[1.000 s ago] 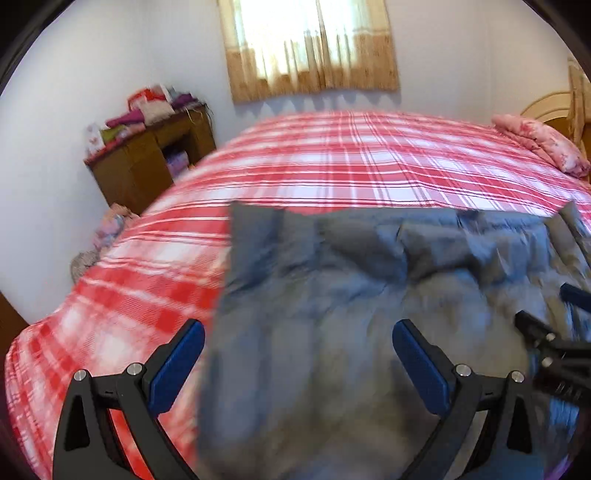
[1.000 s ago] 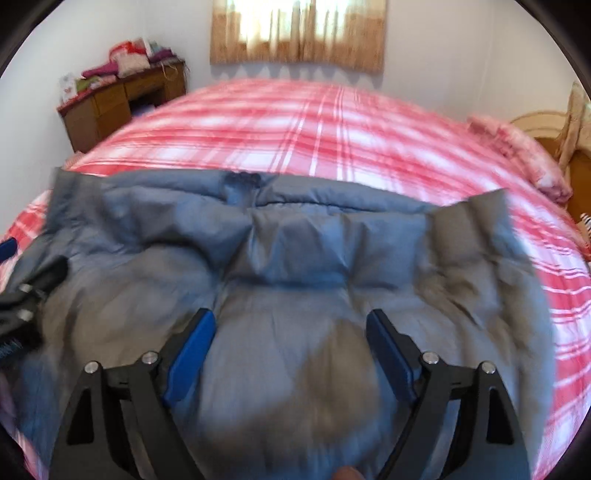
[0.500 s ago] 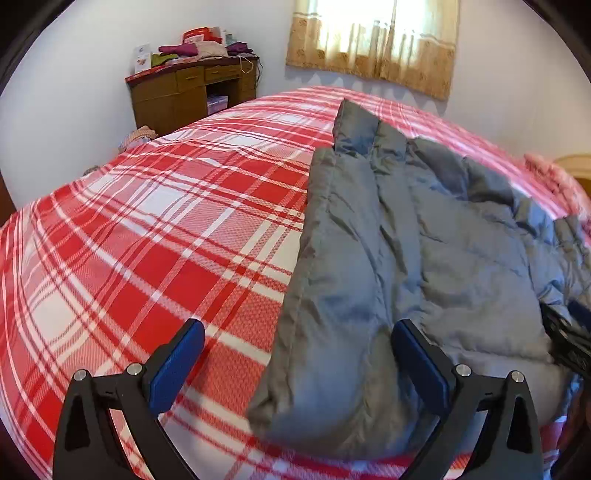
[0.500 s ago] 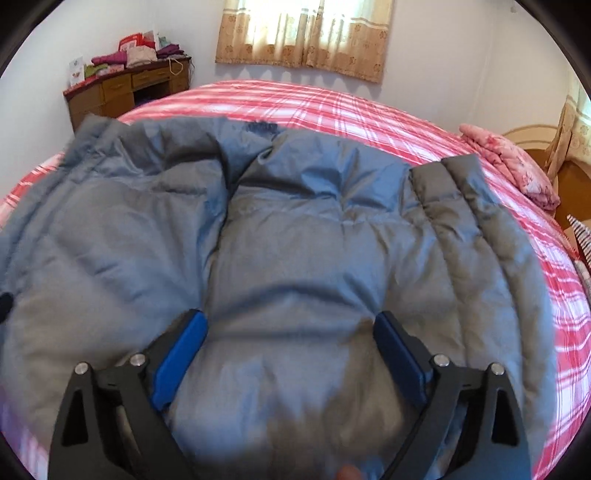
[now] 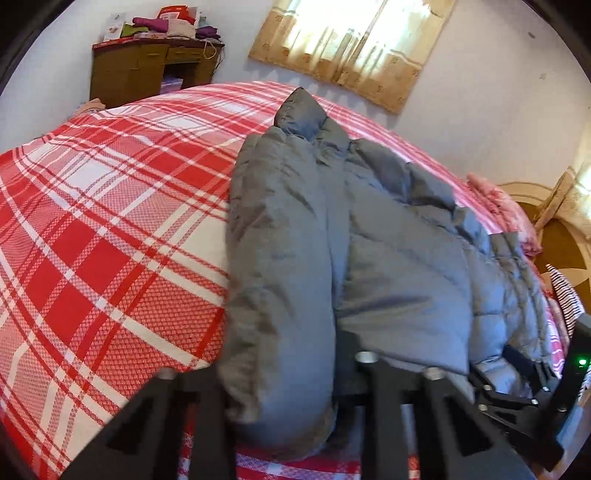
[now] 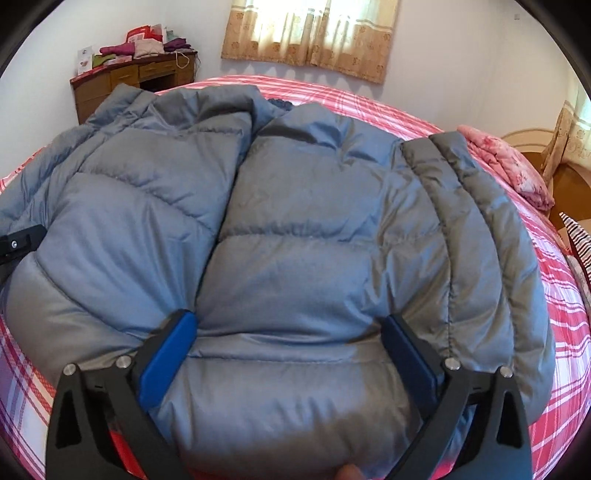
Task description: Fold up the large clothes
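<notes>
Noted against the earlier left wrist frame: jaws of left hand-held gripper (image 5: 266, 365) no longer wide either side of the jacket's edge but drawn in on it, closing at this moment. Blue pads hidden under grey fabric, which bulges up through the gap, so read as pinching the left-hand roll of the puffer jacket (image 5: 388, 258) at its near hem. View also rolled, bed now slanting across the frame.

Right wrist view: closer over the jacket than before. Right hand-held gripper (image 6: 288, 319) spread, jaws opening wider, near hem of the jacket (image 6: 314, 240) bulging between the blue pads (image 6: 166, 354); whether the pads press on it cannot be told, and nothing looks gripped.

Jacket position: flat on the red plaid bed (image 5: 92, 240), filling centre and lower half of the right wrist view, collar toward the curtained window (image 6: 310, 33) at top. Both front panels folded inward, right sleeve lying along the right edge.

Judged reason for the holds: one corner of the hem per hand, so the bottom can be lifted evenly and carried toward the collar without the padding twisting. Left corner secured first; right corner not yet taken.

Elsewhere: wooden desk (image 5: 147, 70) with piled clothes upper left, pink pillow (image 6: 509, 166) right.
</notes>
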